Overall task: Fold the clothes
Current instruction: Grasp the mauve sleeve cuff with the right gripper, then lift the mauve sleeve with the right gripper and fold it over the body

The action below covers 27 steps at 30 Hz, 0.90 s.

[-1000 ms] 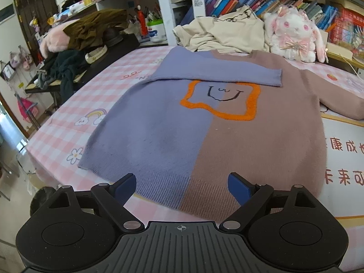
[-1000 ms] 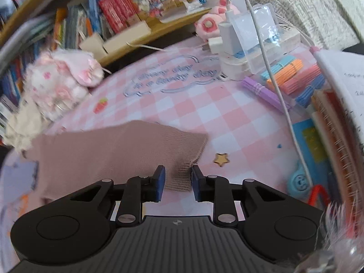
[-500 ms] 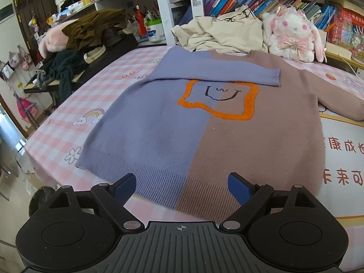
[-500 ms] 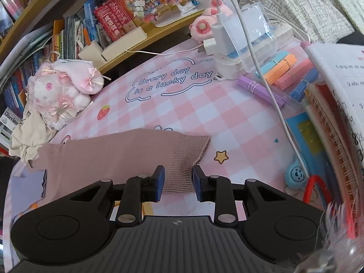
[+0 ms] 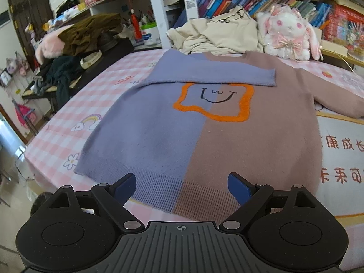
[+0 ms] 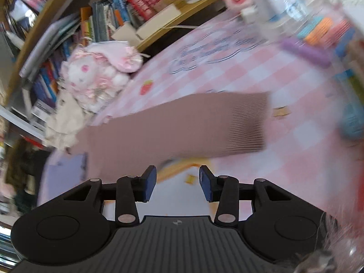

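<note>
A sweater (image 5: 204, 132), half lilac and half dusty pink with an orange-framed smiley, lies flat on the pink checked table. Its lilac sleeve (image 5: 211, 75) is folded across the chest. Its pink sleeve (image 6: 182, 125) lies stretched out to the right, cuff flat on the table. My left gripper (image 5: 182, 187) is open and empty just short of the sweater's ribbed hem. My right gripper (image 6: 177, 182) is open and empty, a little back from the pink sleeve; this view is motion-blurred.
A cream garment (image 5: 218, 31) and a plush rabbit (image 5: 286, 34) sit behind the collar, in front of bookshelves. Dark clothes (image 5: 75, 52) pile on a side stand at left. Pens, boxes and a cable (image 6: 318, 34) lie right of the sleeve.
My right gripper opened and let go of the pink cuff, then pulled back and swung; the sleeve now lies flat. The left gripper drifted slightly, still open.
</note>
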Motion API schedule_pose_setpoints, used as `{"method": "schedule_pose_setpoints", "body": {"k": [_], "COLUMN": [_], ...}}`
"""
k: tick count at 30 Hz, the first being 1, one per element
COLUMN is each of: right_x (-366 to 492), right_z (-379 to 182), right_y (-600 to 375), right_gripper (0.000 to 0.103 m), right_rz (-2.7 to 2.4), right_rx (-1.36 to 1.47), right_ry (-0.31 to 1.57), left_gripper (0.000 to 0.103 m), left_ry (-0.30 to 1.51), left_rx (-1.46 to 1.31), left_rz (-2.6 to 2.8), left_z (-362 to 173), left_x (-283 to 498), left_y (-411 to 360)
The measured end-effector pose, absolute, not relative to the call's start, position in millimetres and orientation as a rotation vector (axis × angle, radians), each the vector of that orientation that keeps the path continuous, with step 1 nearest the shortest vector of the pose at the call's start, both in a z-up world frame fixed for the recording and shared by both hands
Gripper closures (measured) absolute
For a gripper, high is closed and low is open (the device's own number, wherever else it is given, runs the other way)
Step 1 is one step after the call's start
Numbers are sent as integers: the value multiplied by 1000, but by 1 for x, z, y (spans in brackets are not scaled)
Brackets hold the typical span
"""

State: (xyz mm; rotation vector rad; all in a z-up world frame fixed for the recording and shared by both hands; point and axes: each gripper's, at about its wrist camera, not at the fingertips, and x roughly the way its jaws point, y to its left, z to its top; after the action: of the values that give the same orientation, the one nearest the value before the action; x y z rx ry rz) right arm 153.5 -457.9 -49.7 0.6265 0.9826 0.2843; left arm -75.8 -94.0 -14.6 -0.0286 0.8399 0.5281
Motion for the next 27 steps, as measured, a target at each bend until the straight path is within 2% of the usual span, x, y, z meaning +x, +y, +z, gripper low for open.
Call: {"method": "schedule_pose_setpoints", "body": {"k": [5, 14, 18, 21, 27], "right_x": [173, 183, 187, 189, 190], "right_z": [-63, -66, -68, -60, -31], "right_y": [-457, -508, -523, -518, -495], "right_gripper": [63, 65, 77, 94, 97], "right_rz": [272, 95, 76, 89, 151], "right_rx": [752, 825, 803, 728, 558], "right_ry": [1013, 957, 964, 971, 937], "left_gripper": [13, 13, 13, 13, 13], "left_ry": [834, 830, 828, 831, 829], "left_rx": [-34, -82, -67, -56, -45], "left_rz": [554, 599, 574, 554, 536], "left_z": [-12, -12, -13, -14, -17], "left_x": [-82, -88, -85, -82, -82], "left_y": [-90, -79, -82, -85, -82]}}
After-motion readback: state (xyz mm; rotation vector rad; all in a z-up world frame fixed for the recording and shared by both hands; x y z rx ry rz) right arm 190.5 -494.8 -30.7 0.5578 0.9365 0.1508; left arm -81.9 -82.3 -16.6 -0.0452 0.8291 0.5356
